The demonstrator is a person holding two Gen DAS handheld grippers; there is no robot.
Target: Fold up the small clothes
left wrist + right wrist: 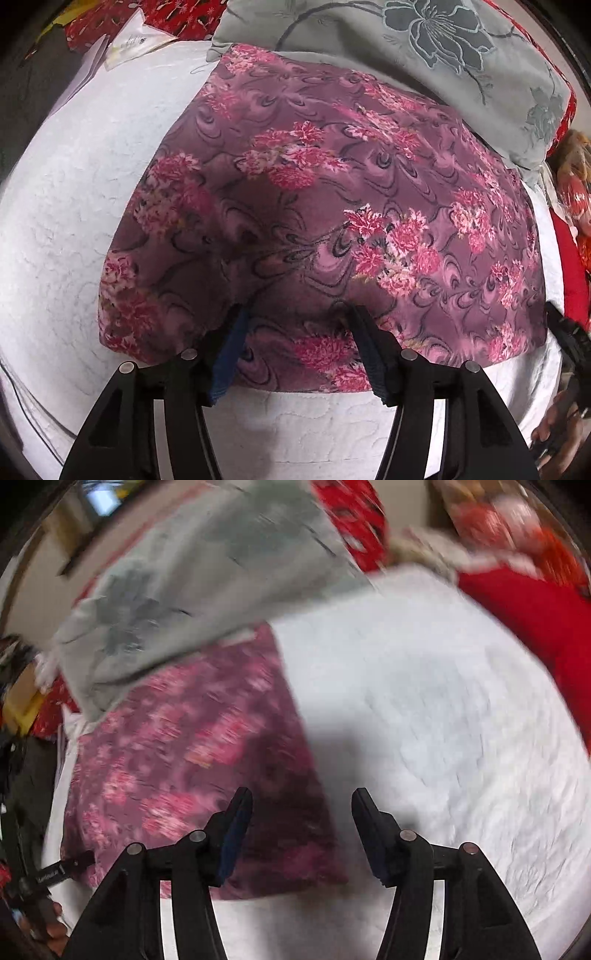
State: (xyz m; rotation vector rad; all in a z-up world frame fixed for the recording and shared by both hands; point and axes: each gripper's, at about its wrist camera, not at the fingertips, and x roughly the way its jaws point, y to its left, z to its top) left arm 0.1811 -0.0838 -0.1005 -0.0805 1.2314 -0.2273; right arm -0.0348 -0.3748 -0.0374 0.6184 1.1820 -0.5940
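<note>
fingers [364,332] of left gripper [295,332] spread apart, straddling the near edge of the purple flowered garment [314,206]; tips resting on or just over the cloth, pads not pressing it, nothing pinched. likely reason: near edge just laid down, grip let go so the fold stays flat.

fingers [369,819] of right gripper [301,821] also spread, empty, hanging over the garment's [192,753] right near corner, one tip above cloth, the other above bare mattress [443,701]. view blurred; contact with the cloth not readable.

garment position: flat on the white quilted mattress [74,206], already doubled into a rough rectangle, near edge thick and rounded, which suggests a fold line. far edge tucked just under or against the grey flowered pillow [424,44]; which of the two, not determinable.

surroundings: red cloth [535,627] well to the right of the garment, kept apart, probably as a separate pile. paper sheet [129,44] at the far left corner, clear of the work area.

judged stage: one fold done; next fold crosswise probable. risk: thin slippery fabric, layers liable to slide when lifted again.
</note>
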